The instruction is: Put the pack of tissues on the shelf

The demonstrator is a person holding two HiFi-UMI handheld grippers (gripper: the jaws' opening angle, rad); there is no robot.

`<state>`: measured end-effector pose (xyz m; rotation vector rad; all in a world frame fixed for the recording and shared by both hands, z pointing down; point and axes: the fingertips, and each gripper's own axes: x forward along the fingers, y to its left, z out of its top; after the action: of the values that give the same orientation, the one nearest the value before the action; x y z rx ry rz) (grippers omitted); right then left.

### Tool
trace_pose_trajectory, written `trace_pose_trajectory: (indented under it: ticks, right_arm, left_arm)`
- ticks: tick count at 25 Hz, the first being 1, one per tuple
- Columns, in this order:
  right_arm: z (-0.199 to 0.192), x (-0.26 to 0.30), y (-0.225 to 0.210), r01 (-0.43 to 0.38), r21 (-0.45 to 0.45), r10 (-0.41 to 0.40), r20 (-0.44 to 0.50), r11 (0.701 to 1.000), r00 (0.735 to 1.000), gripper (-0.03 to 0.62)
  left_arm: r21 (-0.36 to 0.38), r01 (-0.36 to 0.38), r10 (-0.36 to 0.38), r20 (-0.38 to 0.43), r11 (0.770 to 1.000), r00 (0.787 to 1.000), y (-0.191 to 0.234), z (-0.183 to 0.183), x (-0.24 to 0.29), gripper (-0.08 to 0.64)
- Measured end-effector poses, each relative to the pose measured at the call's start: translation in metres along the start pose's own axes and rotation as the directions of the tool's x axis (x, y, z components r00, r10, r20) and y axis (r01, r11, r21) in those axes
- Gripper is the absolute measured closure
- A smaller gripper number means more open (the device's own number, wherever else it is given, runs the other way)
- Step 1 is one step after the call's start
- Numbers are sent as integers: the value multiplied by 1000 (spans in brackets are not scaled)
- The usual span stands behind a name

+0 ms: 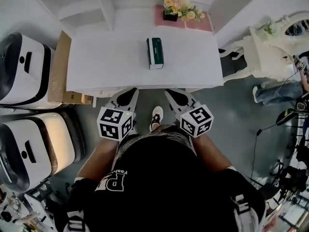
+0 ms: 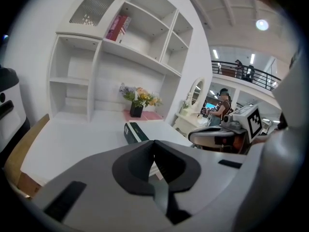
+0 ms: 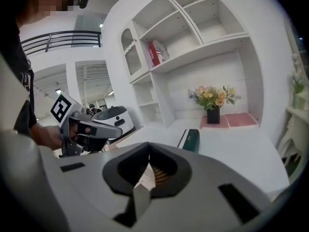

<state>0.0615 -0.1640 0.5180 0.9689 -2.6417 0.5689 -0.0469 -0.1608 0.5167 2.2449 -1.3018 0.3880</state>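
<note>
The pack of tissues (image 1: pixel 155 52), dark green with a white side, lay flat on the white desk (image 1: pixel 96 62) in the upper middle of the head view. It lay alone and was well apart from both tools. Behind it, at the top of the frame, a black pot of yellow and pink flowers (image 1: pixel 177 6) stood on a pink mat (image 1: pixel 195 23). The white shelf (image 1: pixel 79 6) stood at the desk's far side in the upper left. In the left gripper view a red book (image 2: pixel 118 28) leaned in one of its upper compartments.

The left tool (image 1: pixel 128 95) and the right tool (image 1: pixel 174 96) hung side by side at the desk's near edge, just below the middle of the head view, with their tips aimed toward the pack. In each tool's own view the jaws were pressed together with nothing between them. The pack showed beyond them on the desk, just above the middle of each frame.

Two white machines (image 1: pixel 24 66) sat along the left edge of the head view. A cardboard box (image 1: pixel 60 66) stood between the upper one and the desk.
</note>
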Motion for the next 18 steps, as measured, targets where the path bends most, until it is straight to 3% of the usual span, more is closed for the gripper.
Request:
trace_pose_trajectory:
  ticks: [18]
  right_arm:
    - [27, 39, -74, -116, -47, 115, -29, 992, 993, 580]
  left_arm:
    - [-25, -114, 114, 17, 993, 993, 14, 41, 68, 546]
